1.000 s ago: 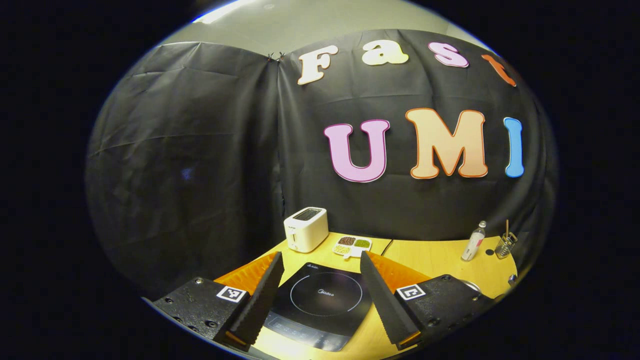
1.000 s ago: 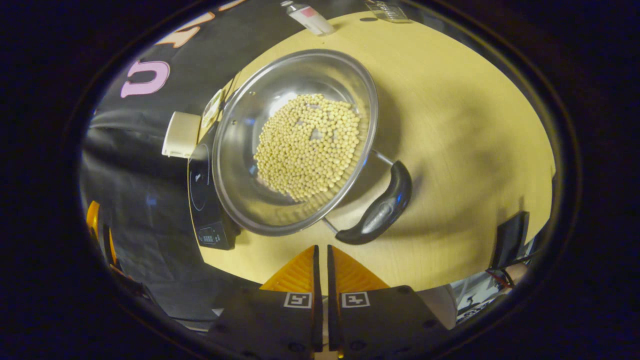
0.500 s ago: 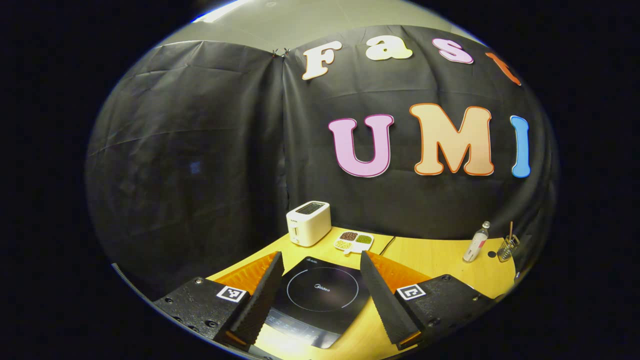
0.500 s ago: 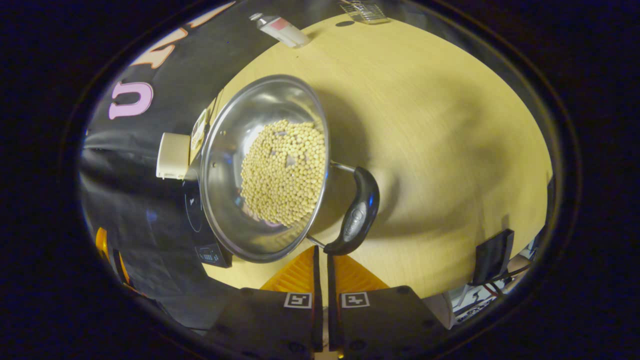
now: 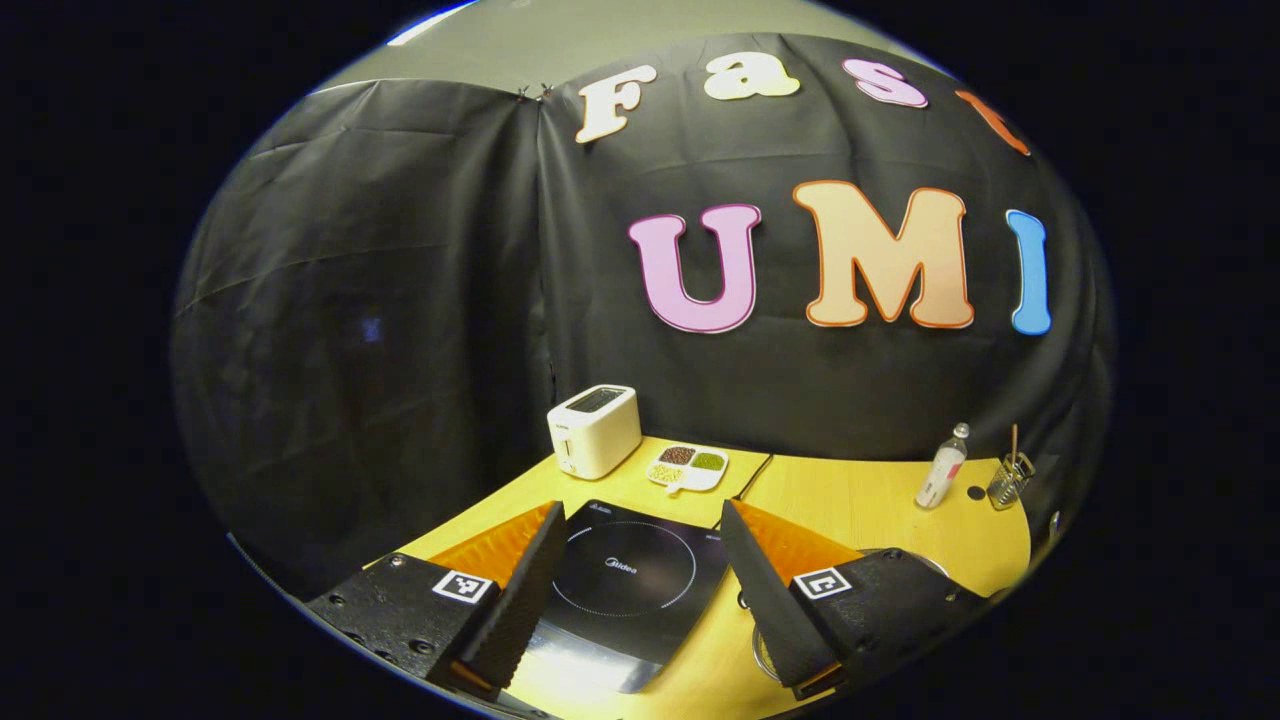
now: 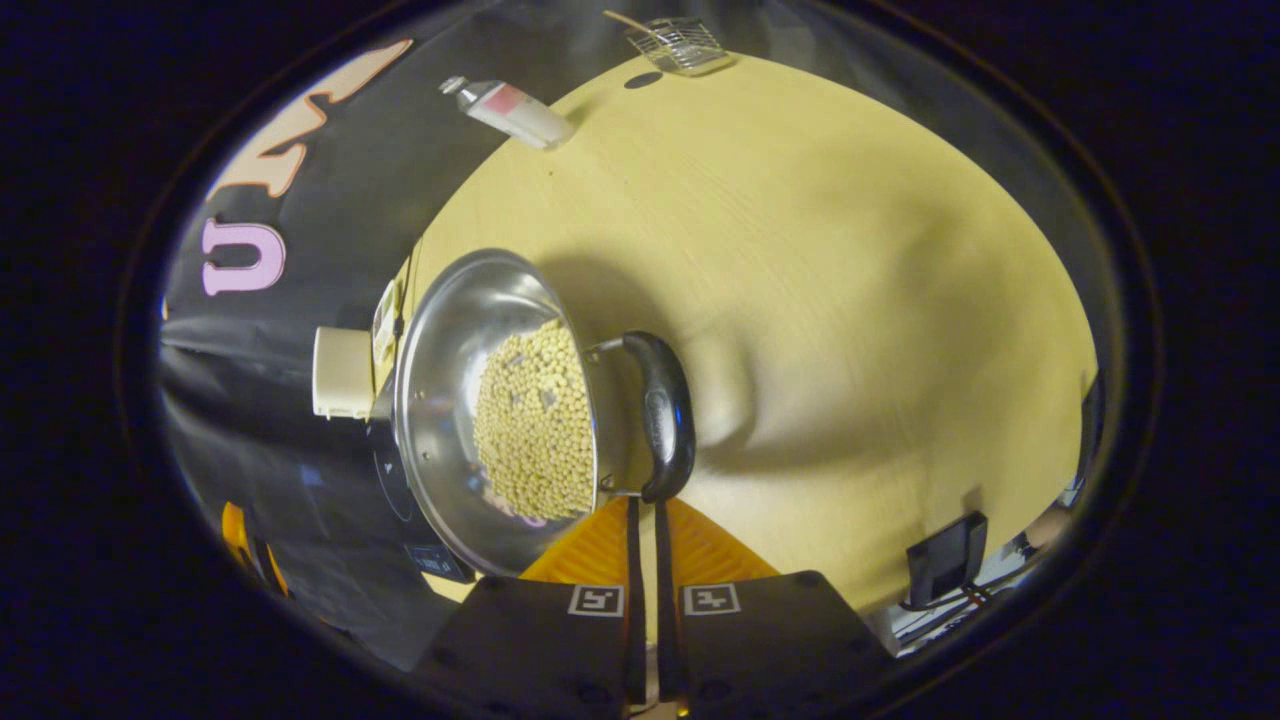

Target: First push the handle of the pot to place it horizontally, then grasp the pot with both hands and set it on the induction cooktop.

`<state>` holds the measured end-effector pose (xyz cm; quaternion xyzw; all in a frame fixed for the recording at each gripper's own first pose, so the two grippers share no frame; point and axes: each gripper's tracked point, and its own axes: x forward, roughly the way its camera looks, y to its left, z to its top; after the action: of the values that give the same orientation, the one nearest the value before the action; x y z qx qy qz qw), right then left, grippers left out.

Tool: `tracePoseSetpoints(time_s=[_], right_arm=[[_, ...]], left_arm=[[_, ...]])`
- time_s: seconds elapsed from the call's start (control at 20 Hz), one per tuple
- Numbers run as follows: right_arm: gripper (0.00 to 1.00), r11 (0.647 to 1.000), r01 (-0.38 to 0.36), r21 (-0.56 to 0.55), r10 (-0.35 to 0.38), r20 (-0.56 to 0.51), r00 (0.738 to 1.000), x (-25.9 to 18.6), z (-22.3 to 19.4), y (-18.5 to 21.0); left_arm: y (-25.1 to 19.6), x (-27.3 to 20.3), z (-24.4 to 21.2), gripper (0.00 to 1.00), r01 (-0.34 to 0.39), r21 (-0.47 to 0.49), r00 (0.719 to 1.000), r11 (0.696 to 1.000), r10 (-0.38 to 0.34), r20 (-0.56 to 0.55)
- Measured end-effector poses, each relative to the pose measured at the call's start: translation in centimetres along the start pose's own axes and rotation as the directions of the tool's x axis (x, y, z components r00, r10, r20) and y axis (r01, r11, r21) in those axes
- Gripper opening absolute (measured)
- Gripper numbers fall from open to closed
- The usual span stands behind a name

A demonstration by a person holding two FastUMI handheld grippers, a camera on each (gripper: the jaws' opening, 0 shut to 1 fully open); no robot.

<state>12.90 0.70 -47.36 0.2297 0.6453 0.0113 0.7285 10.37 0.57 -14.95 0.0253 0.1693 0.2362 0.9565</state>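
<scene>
Pot (image 6: pixel 470 400) of pale beans sits on the yellow table (image 6: pixel 850 280) just beside the induction cooktop (image 5: pixel 625 580), its black handle (image 6: pixel 665 415) turned toward the right gripper (image 6: pixel 645 505). That gripper's jaws are closed, their tips at the handle's lower end. The left gripper (image 5: pixel 640 560) hovers over the cooktop, jaws wide open

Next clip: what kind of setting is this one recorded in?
Most likely a staged kitchen counter inside a recording booth: a wooden table backed by black cloth carries an induction cooktop, a white toaster and a steel pot of pale beans.
</scene>
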Motion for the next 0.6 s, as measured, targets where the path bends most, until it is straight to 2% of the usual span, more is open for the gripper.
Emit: tracePoseSetpoints(time_s=[0.35,0.6], right_arm=[[0.07,1.000,-0.005,0.010,0.005,0.031,0.999,0.3,3.4,0.3],[0.07,1.000,-0.006,0.008,0.006,0.022,1.000,0.0,3.7,0.0]], left_arm=[[-1.6,0.6,-3.7,0.94,0.032,0.083,0.996,0.996,-0.024,-0.089],[-2.9,1.1,-5.3,0.94,0.055,0.073,0.989,0.996,-0.044,-0.143]])
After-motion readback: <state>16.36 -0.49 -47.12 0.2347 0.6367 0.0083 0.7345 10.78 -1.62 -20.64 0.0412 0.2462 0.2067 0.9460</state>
